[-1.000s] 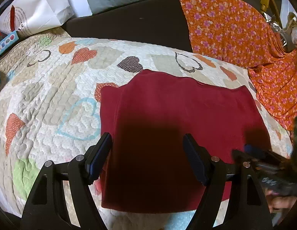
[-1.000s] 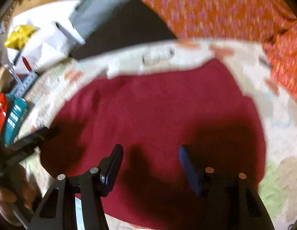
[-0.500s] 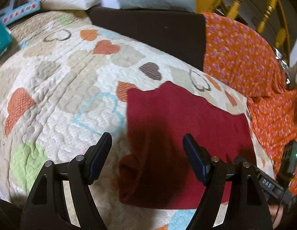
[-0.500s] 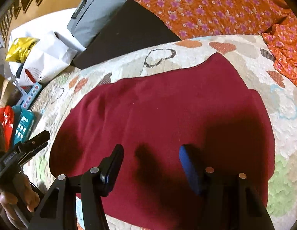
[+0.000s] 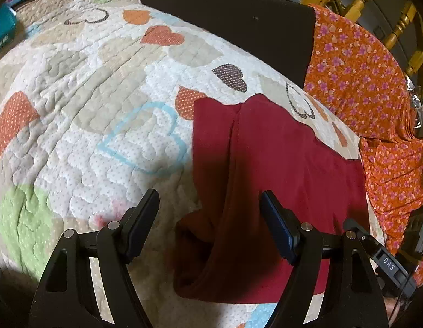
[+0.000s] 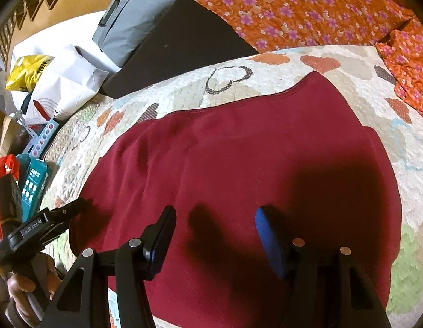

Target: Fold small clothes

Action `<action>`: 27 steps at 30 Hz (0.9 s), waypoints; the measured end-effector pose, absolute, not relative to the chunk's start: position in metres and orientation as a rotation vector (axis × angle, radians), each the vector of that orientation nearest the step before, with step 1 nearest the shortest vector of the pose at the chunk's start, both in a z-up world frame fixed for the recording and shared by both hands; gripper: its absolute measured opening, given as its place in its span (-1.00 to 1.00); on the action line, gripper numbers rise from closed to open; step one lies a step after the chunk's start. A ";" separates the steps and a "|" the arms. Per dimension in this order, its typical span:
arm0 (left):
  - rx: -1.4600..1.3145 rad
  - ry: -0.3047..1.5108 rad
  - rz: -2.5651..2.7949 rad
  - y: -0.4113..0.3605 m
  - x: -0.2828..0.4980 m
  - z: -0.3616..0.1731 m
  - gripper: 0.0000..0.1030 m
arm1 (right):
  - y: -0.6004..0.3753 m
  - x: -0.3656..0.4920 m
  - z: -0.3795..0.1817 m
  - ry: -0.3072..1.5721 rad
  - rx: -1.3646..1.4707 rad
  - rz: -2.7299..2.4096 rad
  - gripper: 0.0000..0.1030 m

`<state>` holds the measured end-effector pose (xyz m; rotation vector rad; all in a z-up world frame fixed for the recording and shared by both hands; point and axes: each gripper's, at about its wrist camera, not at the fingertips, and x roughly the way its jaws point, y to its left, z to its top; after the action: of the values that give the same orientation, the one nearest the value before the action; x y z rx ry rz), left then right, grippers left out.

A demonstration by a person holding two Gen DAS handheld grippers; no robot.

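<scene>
A dark red garment (image 5: 279,169) lies spread flat on a heart-patterned quilt (image 5: 102,104). My left gripper (image 5: 208,205) is open, low over the garment's left edge, where the near corner is rumpled into a fold (image 5: 189,235). Its pads touch no cloth. In the right wrist view the garment (image 6: 238,142) fills the middle, and my right gripper (image 6: 214,216) hangs open above its near part, casting a shadow on it. The left gripper (image 6: 79,207) shows at the garment's left edge, with a hand (image 6: 23,287) on its handle. The right gripper (image 5: 356,228) shows at the lower right of the left wrist view.
An orange floral cloth (image 5: 361,63) lies along the quilt's far right. A black cushion (image 6: 184,43), a grey bag (image 6: 129,19) and a white paper bag (image 6: 61,87) sit behind the quilt. Teal boxes (image 6: 33,183) lie to the left, and yellow wooden spindles (image 5: 402,24) stand at the back.
My left gripper has shifted left and rolled, so the garment's left edge now sits between its fingers instead of the garment's middle. The right gripper has hardly moved.
</scene>
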<state>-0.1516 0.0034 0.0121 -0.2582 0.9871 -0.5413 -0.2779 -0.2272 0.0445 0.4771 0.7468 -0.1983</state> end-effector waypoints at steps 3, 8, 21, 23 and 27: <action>-0.289 0.993 -0.553 0.007 -0.150 0.011 0.49 | -0.225 -0.276 0.045 0.742 0.471 -0.183 0.15; -0.335 1.029 -0.554 0.011 -0.149 0.005 0.52 | -0.221 -0.267 0.046 0.752 0.420 -0.147 -0.22; -0.427 1.069 -0.566 0.018 -0.133 -0.003 0.53 | -0.208 -0.173 0.046 0.802 0.453 -0.027 -0.22; -0.426 1.098 -0.579 0.009 -0.133 -0.008 0.55 | -0.204 -0.155 0.039 0.845 0.398 -0.038 -0.22; -0.387 1.061 -0.576 0.001 -0.141 -0.004 0.54 | -0.198 -0.139 0.051 0.883 0.377 -0.030 -0.21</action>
<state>-0.1409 0.0013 -0.0036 -0.3867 1.0610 -0.5764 -0.1394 -0.1985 0.0506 0.3767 0.8832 -0.0303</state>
